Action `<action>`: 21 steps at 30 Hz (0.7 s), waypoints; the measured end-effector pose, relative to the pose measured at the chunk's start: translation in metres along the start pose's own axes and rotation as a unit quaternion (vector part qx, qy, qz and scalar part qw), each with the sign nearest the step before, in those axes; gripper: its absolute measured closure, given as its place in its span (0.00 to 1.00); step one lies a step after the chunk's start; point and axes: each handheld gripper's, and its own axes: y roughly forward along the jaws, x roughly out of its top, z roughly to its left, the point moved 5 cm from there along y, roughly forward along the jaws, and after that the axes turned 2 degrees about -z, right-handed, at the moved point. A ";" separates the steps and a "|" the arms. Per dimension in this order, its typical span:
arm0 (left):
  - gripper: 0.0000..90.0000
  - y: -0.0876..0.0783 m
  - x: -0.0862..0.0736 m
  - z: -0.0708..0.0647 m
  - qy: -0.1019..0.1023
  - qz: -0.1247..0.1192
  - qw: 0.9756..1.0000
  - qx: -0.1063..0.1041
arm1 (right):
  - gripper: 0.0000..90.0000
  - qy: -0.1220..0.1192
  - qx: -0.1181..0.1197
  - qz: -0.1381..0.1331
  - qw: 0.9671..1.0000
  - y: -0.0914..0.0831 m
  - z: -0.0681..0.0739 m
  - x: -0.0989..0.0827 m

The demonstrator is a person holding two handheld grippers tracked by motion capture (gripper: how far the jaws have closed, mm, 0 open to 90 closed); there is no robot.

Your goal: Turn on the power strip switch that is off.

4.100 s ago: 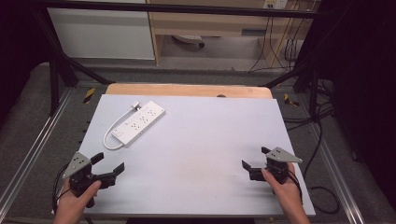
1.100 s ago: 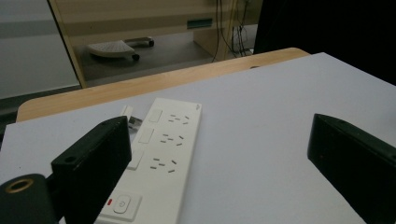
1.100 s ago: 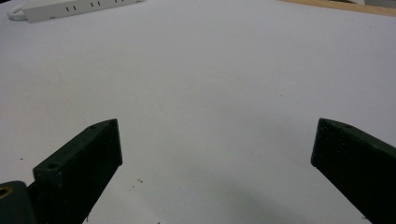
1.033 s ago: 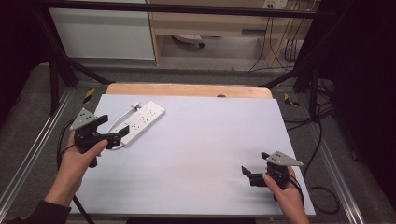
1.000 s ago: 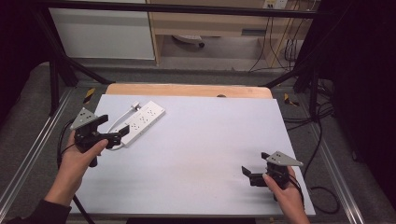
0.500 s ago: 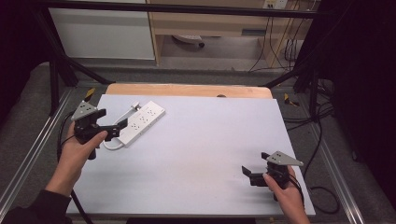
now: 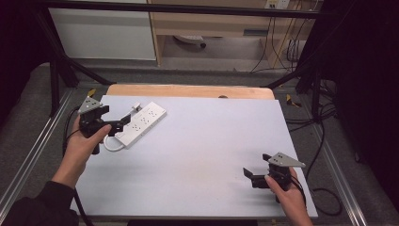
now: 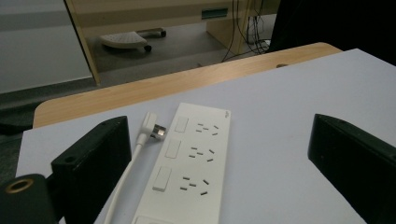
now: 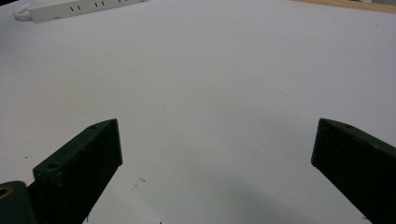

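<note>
We have advanced the left gripper (image 7: 120,123) – jaws spread – from lower left to the power strip (image 7: 141,125), presumably the work item, while the right gripper (image 7: 251,175) stays spread at lower right.

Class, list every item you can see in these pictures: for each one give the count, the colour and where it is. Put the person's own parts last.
Table: one, white top with a wooden far edge, centre.
Power strip: one, white, far left of the table, lying flat.
Cord: one, white, beside the strip; its plug lies near the far end.
Cabinet: one, white, on the floor beyond the table.
Left gripper: one, black, open, at the strip's near end.
Right gripper: one, black, open, near right of the table.
Hands: two, left and right, each holding a gripper.
</note>
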 end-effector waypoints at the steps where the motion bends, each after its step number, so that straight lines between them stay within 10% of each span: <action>1: 0.07 0.001 0.000 0.001 0.000 0.000 1.000 0.001 | 0.03 0.000 0.000 -0.001 1.000 0.000 0.000 0.000; 21: 0.07 0.021 -0.003 0.012 -0.010 -0.003 1.000 0.016 | 0.03 -0.004 0.011 0.012 1.000 0.003 0.005 -0.003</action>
